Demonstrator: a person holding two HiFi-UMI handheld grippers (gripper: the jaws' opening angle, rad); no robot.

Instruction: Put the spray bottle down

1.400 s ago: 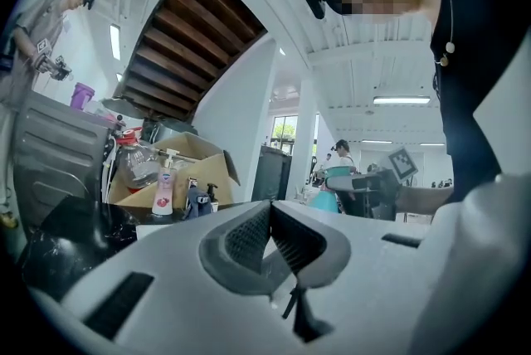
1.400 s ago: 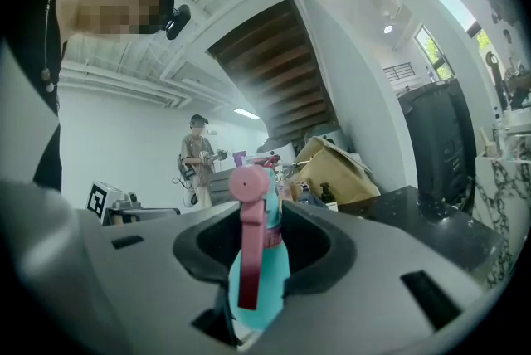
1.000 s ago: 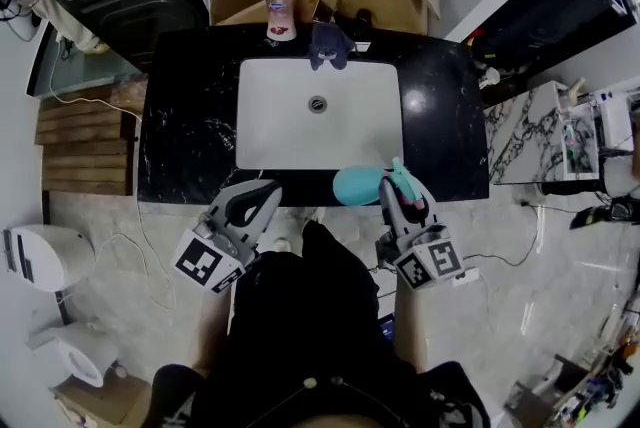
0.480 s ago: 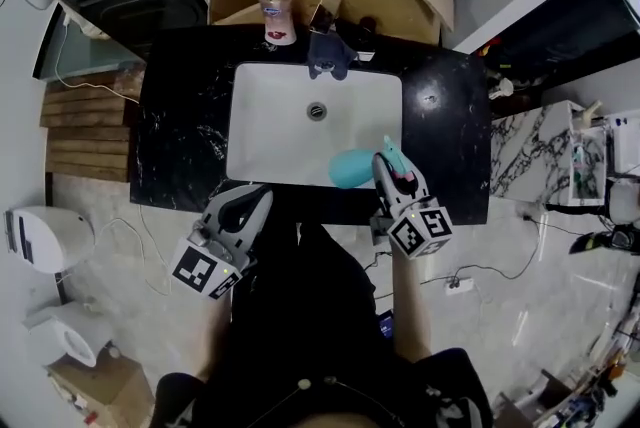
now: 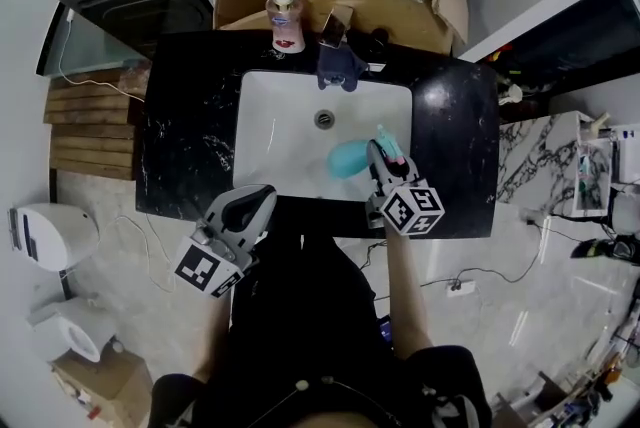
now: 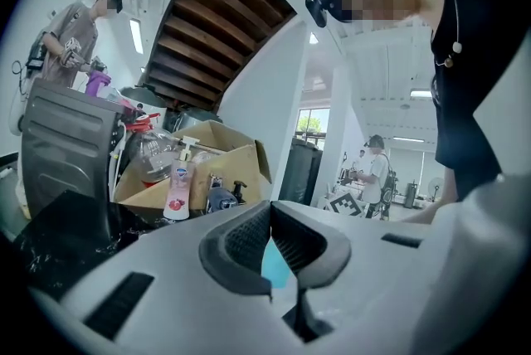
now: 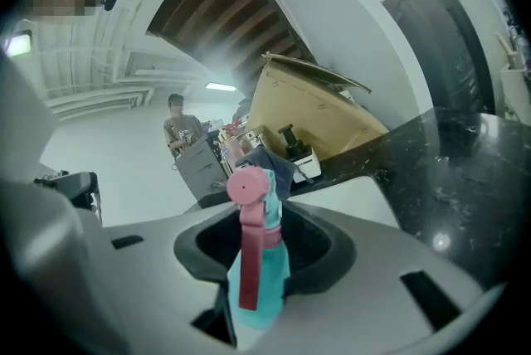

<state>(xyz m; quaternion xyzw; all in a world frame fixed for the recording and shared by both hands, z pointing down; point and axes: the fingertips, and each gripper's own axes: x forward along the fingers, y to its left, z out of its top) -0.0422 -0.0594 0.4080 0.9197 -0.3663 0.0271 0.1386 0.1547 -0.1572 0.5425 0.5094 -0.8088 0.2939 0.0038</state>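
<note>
The right gripper (image 5: 378,154), jaws clamped on a teal spray bottle (image 5: 348,159) with a pink trigger, has travelled from the front edge of the black counter (image 5: 180,146) to above the white sink (image 5: 275,131). The bottle is still carried (no contact with the basin is visible), so the set-down probably comes next. The left gripper (image 5: 262,198), jaws closed and empty, stays near the counter's front.

1. The spray bottle (image 5: 348,158) had a rounded teal body and a pink spray head with a long pink trigger.
2. It was clamped at the neck between the jaws of the right gripper (image 5: 378,154), its trigger facing back toward that gripper.
3. Its body jutted to the left of the jaws, over the white sink basin (image 5: 280,126). Whether it touched the basin could not be told.
</note>
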